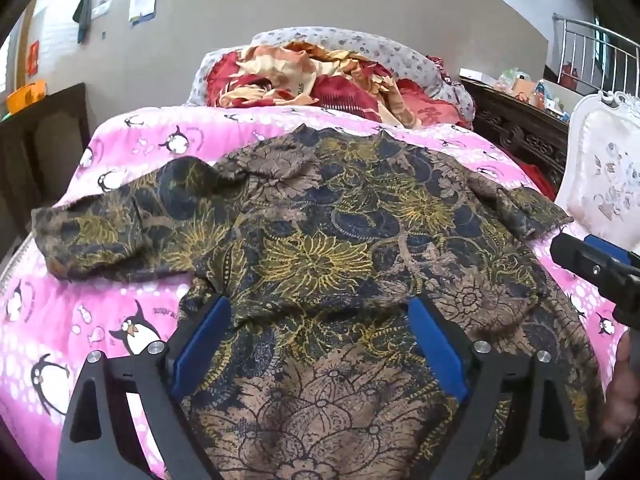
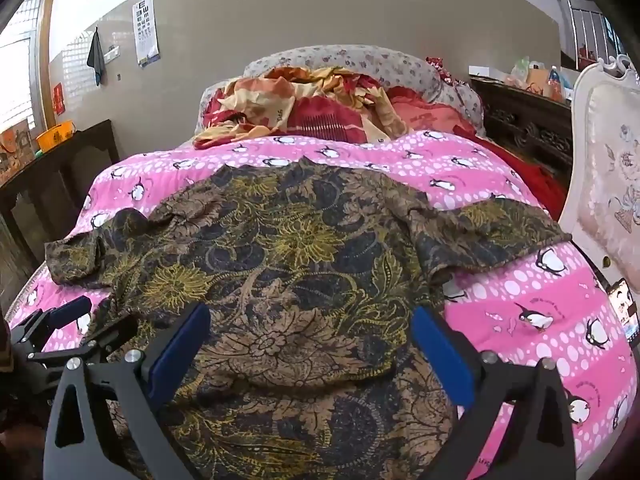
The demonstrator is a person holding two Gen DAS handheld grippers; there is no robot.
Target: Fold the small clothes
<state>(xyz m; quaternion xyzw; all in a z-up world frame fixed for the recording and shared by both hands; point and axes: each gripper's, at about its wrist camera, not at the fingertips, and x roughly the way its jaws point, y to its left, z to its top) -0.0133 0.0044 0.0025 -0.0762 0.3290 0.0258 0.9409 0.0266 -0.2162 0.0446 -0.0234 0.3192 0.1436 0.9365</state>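
Observation:
A dark floral short-sleeved shirt with brown, navy and yellow print lies spread flat on a pink penguin blanket, both sleeves out to the sides. It also shows in the right wrist view. My left gripper is open, its blue pads wide apart just above the shirt's near hem area. My right gripper is open too, above the lower middle of the shirt. The right gripper shows at the right edge of the left wrist view, and the left gripper at the lower left of the right wrist view.
A heap of red and cream bedding and a grey floral pillow lie at the far end of the bed. A white upholstered headboard stands on the right. Dark wooden furniture stands left and right.

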